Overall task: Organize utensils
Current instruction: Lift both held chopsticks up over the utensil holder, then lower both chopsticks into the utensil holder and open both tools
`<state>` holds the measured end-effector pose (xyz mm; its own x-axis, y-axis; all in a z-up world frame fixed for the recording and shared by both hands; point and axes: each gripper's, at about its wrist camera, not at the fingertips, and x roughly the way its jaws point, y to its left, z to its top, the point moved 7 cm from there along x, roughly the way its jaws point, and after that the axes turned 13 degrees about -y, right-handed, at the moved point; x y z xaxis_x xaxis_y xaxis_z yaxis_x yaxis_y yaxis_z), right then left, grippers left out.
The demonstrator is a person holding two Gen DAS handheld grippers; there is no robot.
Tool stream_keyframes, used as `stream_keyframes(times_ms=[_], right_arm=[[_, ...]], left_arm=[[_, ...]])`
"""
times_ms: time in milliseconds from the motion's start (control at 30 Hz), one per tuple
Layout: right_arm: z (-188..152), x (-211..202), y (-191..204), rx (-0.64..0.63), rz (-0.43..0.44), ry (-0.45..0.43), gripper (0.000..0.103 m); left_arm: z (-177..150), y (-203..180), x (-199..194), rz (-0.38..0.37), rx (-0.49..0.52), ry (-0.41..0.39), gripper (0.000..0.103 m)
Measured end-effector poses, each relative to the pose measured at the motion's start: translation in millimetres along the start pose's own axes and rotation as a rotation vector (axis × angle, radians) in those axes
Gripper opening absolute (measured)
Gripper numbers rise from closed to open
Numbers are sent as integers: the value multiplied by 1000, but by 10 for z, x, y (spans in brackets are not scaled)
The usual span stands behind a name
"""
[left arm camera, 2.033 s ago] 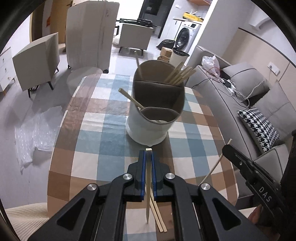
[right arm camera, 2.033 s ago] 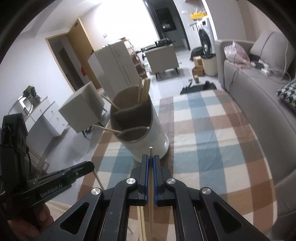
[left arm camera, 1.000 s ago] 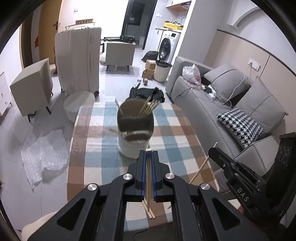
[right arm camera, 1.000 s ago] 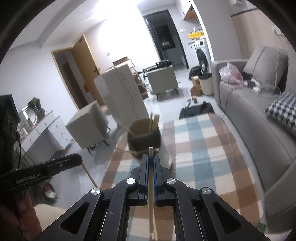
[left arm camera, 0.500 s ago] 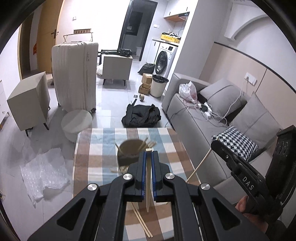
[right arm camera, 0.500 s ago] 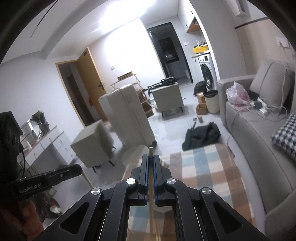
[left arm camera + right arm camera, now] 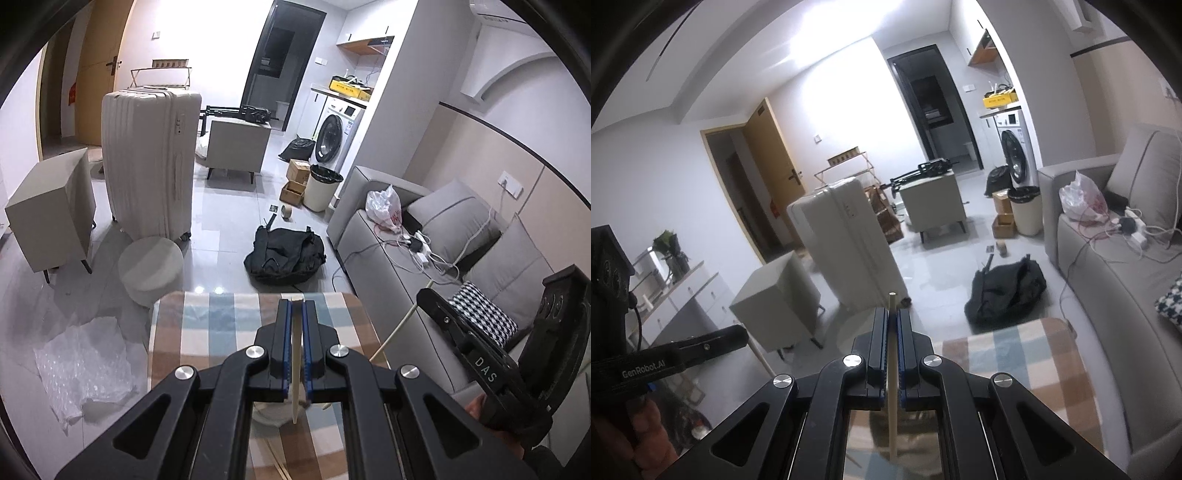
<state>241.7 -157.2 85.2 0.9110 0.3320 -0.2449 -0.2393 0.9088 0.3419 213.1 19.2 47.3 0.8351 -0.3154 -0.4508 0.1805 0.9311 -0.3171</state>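
My left gripper (image 7: 294,306) is shut on a pale wooden chopstick (image 7: 295,369) that hangs down between its blue pads. My right gripper (image 7: 893,314) is shut on another chopstick (image 7: 892,369), whose tip sticks up past the pads. Both are high above the checked tablecloth (image 7: 207,325). The white utensil holder (image 7: 269,413) shows only as a sliver under the left gripper's fingers. In the left wrist view the right gripper (image 7: 424,295) appears at the right with its chopstick (image 7: 399,328) slanting down. Loose chopsticks (image 7: 277,461) lie on the table below.
A grey sofa (image 7: 388,258) runs along the table's right side. Beyond the table on the floor are a black bag (image 7: 284,254), a round stool (image 7: 151,269), a white suitcase (image 7: 147,162) and bubble wrap (image 7: 85,369). A hand (image 7: 646,435) holds the left gripper's body.
Both grippers have risen and pulled back from the utensil holder, each still holding its chopstick. The holder has slid out of sight under the fingers and more of the room shows.
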Motion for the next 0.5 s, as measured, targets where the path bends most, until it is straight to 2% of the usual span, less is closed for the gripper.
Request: stream_keyframes(times_ms=[300, 500], right_arm=[[-41, 582, -145, 8, -13, 9, 4], [-199, 796, -187, 19, 7, 8, 4]], left_arm=[[75, 170, 381, 8, -36, 12, 1], [64, 173, 507, 24, -8, -4, 1]])
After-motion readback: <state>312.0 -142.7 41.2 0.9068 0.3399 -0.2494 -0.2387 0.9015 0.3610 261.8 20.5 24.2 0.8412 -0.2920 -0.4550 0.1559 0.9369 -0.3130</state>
